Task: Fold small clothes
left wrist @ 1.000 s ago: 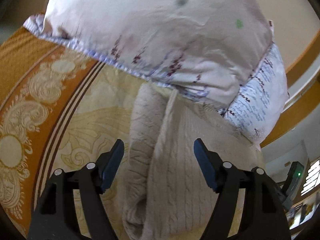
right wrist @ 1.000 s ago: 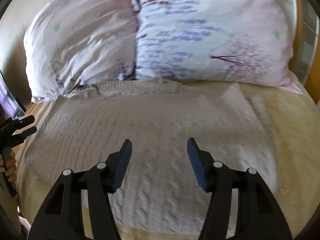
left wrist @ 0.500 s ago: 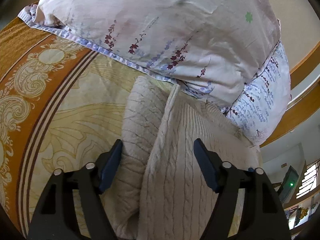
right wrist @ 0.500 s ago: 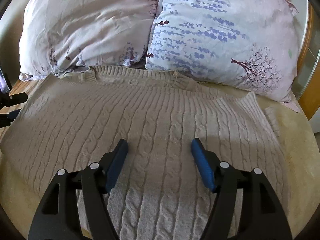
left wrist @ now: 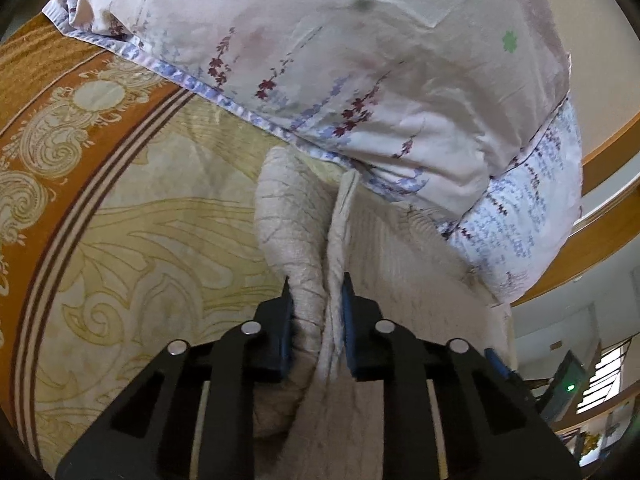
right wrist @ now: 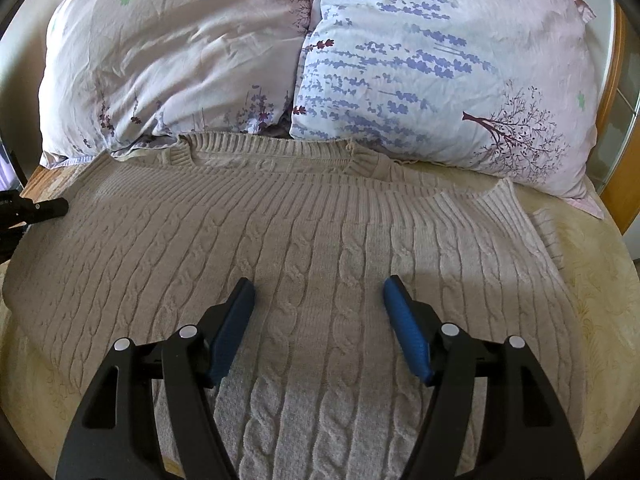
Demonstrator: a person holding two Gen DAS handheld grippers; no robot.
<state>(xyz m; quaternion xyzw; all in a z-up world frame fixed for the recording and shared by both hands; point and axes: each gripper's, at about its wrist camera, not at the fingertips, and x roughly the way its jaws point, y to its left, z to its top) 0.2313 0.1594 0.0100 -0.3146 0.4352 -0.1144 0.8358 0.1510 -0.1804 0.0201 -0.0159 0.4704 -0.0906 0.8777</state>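
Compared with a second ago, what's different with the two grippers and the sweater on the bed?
The left gripper has just been closing its jaws and now pinches the bunched side edge of the cream sweater, which earlier lay loose between them. The right gripper spread its jaws a little wider; it hovers over the sweater's front, holding nothing. The sweater stayed spread flat below the two pillows.

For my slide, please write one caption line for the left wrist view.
Left hand-held gripper, jaws just closed, pinches the edge of a beige sweater on the bedspread below two pillows.
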